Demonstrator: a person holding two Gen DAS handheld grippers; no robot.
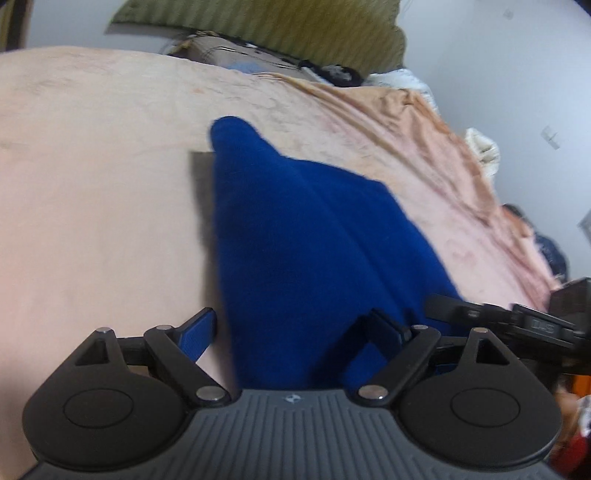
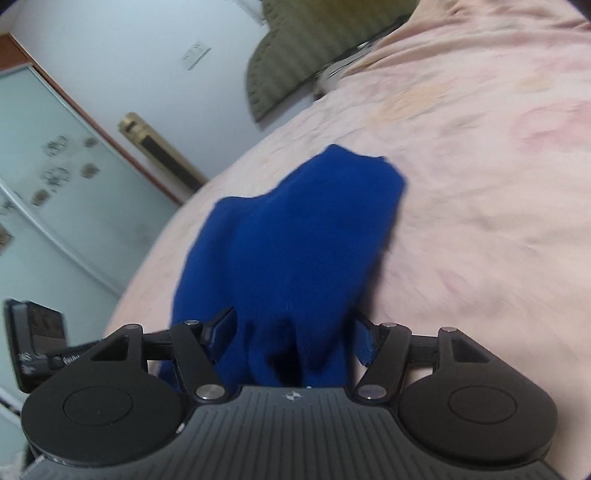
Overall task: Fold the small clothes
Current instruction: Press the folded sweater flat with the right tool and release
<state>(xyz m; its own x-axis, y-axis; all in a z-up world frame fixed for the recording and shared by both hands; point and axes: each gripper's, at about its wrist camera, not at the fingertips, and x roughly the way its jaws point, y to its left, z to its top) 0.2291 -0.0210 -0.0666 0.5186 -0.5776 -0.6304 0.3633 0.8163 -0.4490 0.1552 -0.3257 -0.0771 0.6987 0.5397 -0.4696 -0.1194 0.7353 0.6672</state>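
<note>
**Blue garment between two spread grippers on a pink bedspread**

Both wrist views were blurred. A blue garment (image 1: 306, 236) lay bunched on the pink bedspread (image 1: 92, 221), its narrow end pointing toward 12 o'clock in the left wrist view. The left gripper (image 1: 295, 332) stood with its jaws spread wide; the cloth filled the gap between them, but whether the pads pressed on it could not be told. The right gripper (image 2: 291, 334) was likewise spread, the cloth (image 2: 295, 251) heaped between its fingers. A green striped pillow (image 1: 266, 26) lay at 12 o'clock, beyond the bedspread. The right gripper's body appeared at 4 o'clock in the left view.
</note>
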